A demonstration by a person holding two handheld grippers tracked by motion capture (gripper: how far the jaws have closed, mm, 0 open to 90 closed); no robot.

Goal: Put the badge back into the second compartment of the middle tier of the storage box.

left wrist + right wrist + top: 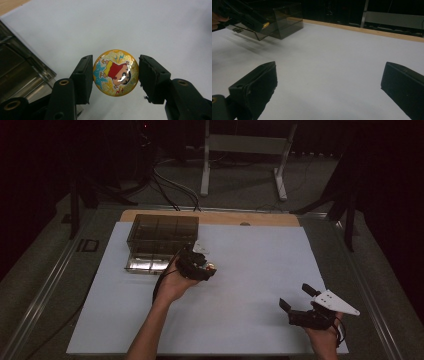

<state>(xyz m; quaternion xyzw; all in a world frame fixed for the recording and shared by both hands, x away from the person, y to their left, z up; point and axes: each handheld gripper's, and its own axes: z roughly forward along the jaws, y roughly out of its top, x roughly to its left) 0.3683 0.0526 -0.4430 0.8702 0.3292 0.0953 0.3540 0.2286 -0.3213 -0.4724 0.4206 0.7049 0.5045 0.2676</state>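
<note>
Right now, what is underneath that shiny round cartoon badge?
In the left gripper view, the badge sits clamped in the left gripper, with white table cover showing all around it. The patch directly beneath the badge is covered by it. The dark clear box lies beside it.

Badge (115, 72): glittery gold, cartoon kid in red shirt, black hair, blue splash, red bolts. Gripper pads (83, 78) plain black. Storage box (161, 235) smoky dark see-through. Table sheet (250, 270) white-ish, wooden edge (210, 216) tan.
</note>
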